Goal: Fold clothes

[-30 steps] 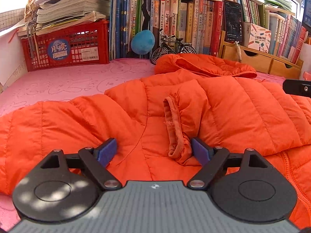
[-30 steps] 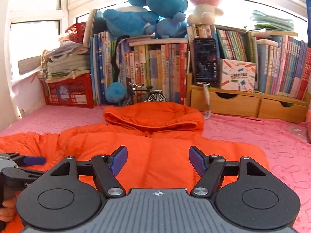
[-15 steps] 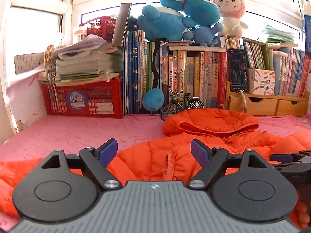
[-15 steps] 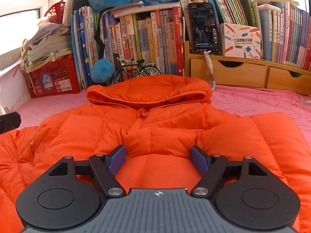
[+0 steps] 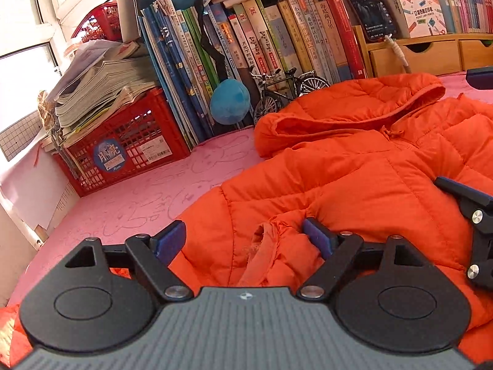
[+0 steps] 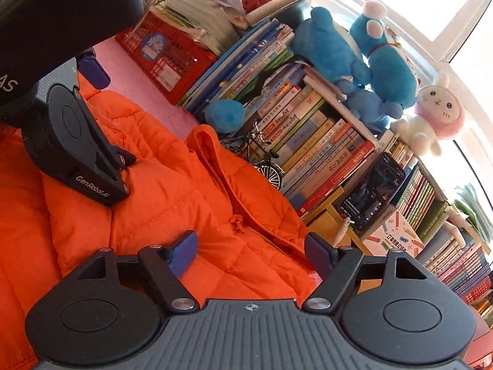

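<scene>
Low centre of the left wrist frame: left gripper (image 5: 245, 239) spread wide, straddling frayed sleeve cuff (image 5: 262, 249) of puffy quilted orange jacket (image 5: 354, 166), holding nothing. Right gripper (image 6: 251, 254) likewise wide, empty, over jacket chest. Farther, upper right: hood (image 5: 354, 104) lying toward bookshelf (image 5: 277, 40), on pink embossed sheet (image 5: 154, 194).

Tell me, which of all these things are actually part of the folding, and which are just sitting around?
Part of the job:
orange puffer jacket
sleeve cuff
left gripper
right gripper

Just lying about:
red crate
row of books
toy bicycle
blue plush toys
pink bunny plush
</scene>
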The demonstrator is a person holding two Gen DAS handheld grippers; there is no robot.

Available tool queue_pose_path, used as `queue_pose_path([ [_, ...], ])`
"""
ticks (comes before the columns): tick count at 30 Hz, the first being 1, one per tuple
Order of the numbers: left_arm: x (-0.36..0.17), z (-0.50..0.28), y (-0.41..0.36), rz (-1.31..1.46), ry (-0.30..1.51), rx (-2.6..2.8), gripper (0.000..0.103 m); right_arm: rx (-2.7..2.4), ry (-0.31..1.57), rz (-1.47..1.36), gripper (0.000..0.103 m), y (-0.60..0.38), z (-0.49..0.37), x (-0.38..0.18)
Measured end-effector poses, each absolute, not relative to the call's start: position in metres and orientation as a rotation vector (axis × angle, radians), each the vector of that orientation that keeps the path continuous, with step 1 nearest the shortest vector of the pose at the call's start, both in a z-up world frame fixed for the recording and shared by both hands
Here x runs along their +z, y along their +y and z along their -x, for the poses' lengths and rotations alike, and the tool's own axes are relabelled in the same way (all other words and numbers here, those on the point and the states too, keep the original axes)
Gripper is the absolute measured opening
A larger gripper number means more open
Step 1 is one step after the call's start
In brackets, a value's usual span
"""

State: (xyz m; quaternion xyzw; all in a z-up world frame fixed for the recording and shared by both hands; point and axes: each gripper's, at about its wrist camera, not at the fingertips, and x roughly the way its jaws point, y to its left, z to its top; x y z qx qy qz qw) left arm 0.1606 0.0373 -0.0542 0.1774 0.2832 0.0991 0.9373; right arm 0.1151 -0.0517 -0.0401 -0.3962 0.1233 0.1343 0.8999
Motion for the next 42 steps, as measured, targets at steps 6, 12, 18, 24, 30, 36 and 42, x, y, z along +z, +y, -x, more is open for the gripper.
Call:
queue_pose_path([
  [6,-0.064,-0.16,0.017,-0.516,0.555,0.24,0.085,0.248,0.236,0.892,0.076,-0.069,-0.117,-0.053],
  [12,-0.064,-0.161,0.013,-0.543,0.551,0.245,0.085,0.121,0.273,0.97,0.075,-0.127,-0.119,-0.061],
  [18,-0.062,-0.162,0.013,-0.538,0.551,0.24,0.085,-0.012,0.353,0.985,0.075,-0.188,-0.122,-0.063],
  [24,-0.061,-0.161,0.014,-0.527,0.552,0.234,0.085,-0.169,0.549,0.885,0.075,-0.242,-0.14,-0.053],
  [30,-0.062,-0.161,0.014,-0.524,0.552,0.233,0.085,-0.091,0.411,0.78,0.08,-0.209,-0.129,-0.013],
  [36,-0.06,-0.162,0.018,-0.495,0.561,0.226,0.085,0.214,0.334,0.728,0.086,-0.109,-0.147,-0.015],
  [42,-0.059,-0.163,0.023,-0.457,0.573,0.217,0.085,0.218,0.392,0.703,0.086,-0.099,-0.171,-0.045],
])
